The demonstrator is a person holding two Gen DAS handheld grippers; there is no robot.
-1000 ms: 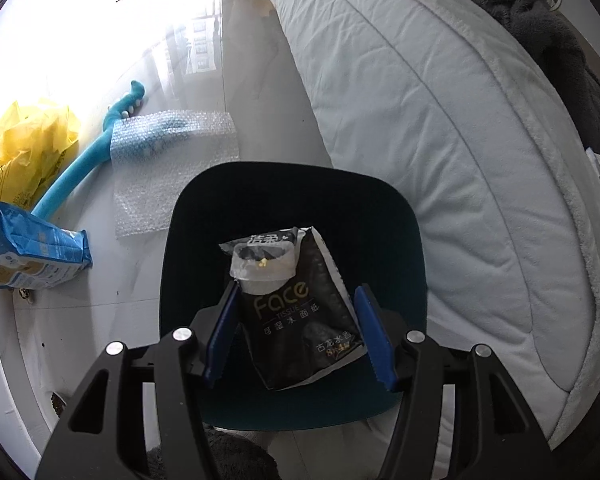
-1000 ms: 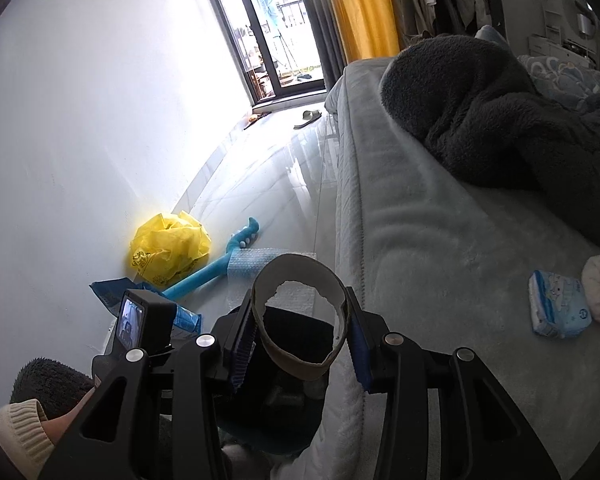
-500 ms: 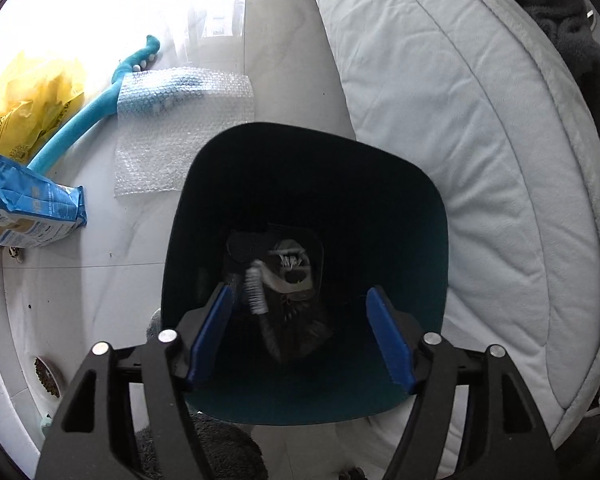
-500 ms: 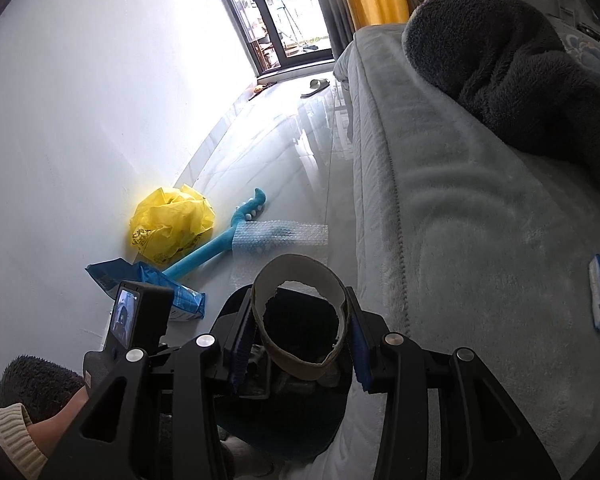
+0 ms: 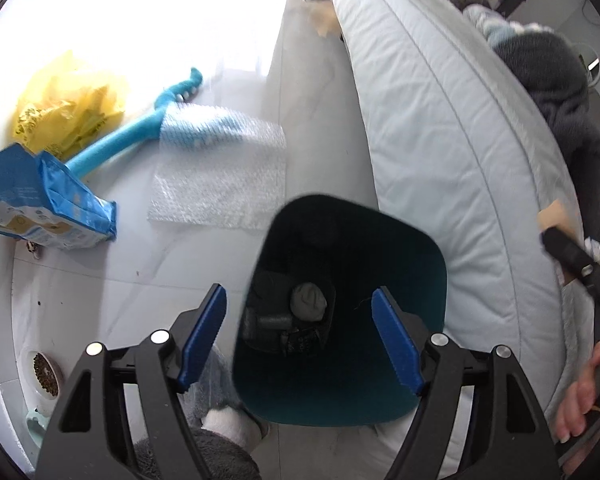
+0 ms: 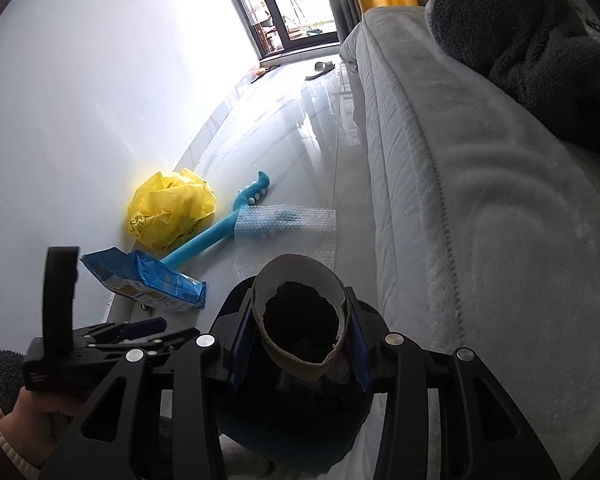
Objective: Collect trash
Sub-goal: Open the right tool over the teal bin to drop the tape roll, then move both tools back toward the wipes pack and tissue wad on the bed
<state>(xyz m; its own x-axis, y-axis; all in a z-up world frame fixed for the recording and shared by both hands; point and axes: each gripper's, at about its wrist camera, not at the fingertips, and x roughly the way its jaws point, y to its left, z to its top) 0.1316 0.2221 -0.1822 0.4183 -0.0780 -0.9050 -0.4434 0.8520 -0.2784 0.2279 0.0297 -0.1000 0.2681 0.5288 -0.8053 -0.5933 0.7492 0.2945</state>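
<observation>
Bed point(image 6: 480, 208) runs along the right of the floor, gray quilt hanging over its side. Bin point(image 5: 340, 312), dark teal, stands on the floor hard against the bed.

Left gripper point(image 5: 300, 332) hangs over the bin's near rim, jaws apart and just now opening further, nothing between the pads. A black packet point(image 5: 288, 320) and a pale wad lie at the bin's bottom.

Right gripper point(image 6: 298, 338) is clamped on a torn cardboard ring point(image 6: 300, 320), pads pressing its sides. The ring's open axis faces the camera; the bin mouth lies directly below and behind it. Judged: the release turns on this, ring over the mouth, so the right hand is the one placed to drop.

Loose trash left of the bin: bubble wrap point(image 5: 220, 176) nearest, blue bag point(image 5: 44, 200), yellow bag point(image 5: 64, 108). Left gripper is nearer these.

Left view alone shows the bin's contents and a pet bowl. Right view alone shows the ring in its grip.
</observation>
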